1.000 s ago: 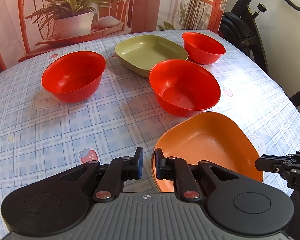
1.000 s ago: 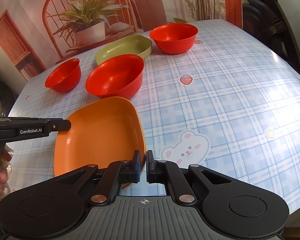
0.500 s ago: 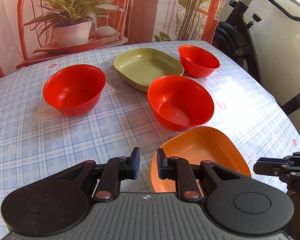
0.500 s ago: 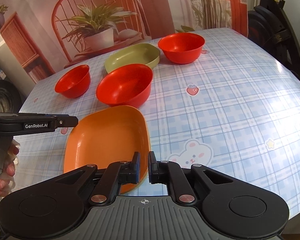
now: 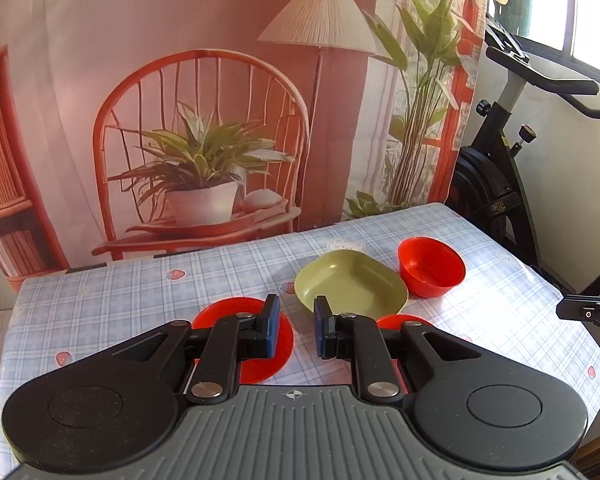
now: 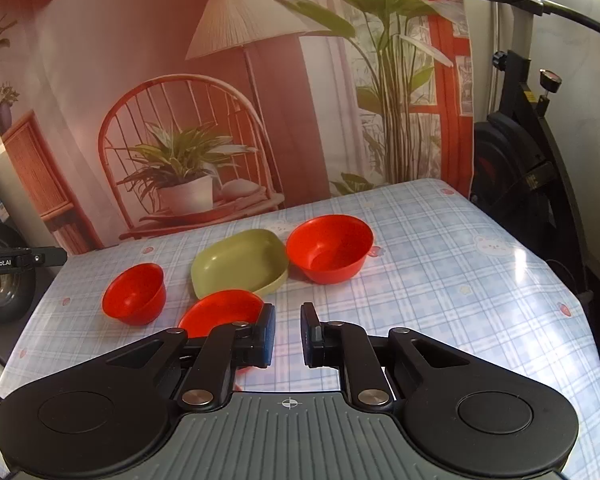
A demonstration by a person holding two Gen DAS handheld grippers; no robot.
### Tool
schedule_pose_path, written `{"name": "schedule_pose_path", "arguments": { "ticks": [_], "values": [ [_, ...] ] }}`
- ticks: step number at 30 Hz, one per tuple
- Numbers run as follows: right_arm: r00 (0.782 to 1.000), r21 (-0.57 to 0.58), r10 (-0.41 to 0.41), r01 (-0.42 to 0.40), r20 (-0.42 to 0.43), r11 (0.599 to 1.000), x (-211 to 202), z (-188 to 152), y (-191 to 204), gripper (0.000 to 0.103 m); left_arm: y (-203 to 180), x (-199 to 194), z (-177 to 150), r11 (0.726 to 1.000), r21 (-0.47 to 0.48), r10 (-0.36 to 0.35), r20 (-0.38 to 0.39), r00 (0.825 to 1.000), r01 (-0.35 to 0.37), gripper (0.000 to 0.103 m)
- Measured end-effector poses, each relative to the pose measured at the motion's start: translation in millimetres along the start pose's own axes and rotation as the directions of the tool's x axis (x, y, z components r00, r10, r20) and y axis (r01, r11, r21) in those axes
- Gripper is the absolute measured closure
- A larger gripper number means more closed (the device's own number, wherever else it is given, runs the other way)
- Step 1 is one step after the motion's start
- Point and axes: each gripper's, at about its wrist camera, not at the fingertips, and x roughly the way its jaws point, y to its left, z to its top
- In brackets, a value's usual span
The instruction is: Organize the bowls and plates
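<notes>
Nothing is stacked yet: three red plastic bowls and the green squarish plate sit apart on the checked tablecloth. Left gripper and right gripper hover, jaws parted, empty.

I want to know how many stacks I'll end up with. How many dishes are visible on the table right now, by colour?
Red round plastic bowls: 3, the far right one, the left one, and the near one partly behind the right gripper.
Green squarish plastic plate: 1.
Total: 4. No other dish is visible in either wrist view.
</notes>
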Motion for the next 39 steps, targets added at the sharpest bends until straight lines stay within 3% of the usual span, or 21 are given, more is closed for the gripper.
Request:
{"name": "schedule_pose_path", "arguments": {
  "ticks": [6,15,23,29,32,39],
  "values": [
    [1.0,-0.025,0.012,-0.012,0.019,1.0,23,20,0,0.087,-8,19,19,0.999,0.047,-0.007,0.006,1.0,0.006,0.084],
    [0.997,-0.014,0.039,-0.04,-0.061,0.999,98,31,-4,0.087,-12,96,25,0.999,0.053,-0.006,-0.054,0.999,0.009,0.084],
    [0.988,-0.001,0.048,-0.049,-0.149,0.999,175,34,-6,0.087,6,162,18,0.999,-0.045,-0.035,-0.138,0.99,0.029,0.084],
    [0.978,0.019,0.062,-0.059,-0.197,0.998,211,29,-2,0.087,16,198,11,0.995,-0.091,-0.059,-0.185,0.981,0.043,0.082],
    [0.973,0.016,0.068,-0.067,-0.221,0.998,225,27,2,0.087,21,208,6,0.993,-0.109,-0.067,-0.193,0.979,0.047,0.073],
    [0.966,0.033,0.07,-0.064,-0.25,0.997,248,28,0,0.087,22,223,-1,0.99,-0.126,-0.089,-0.213,0.973,0.063,0.071]
  ]
}}
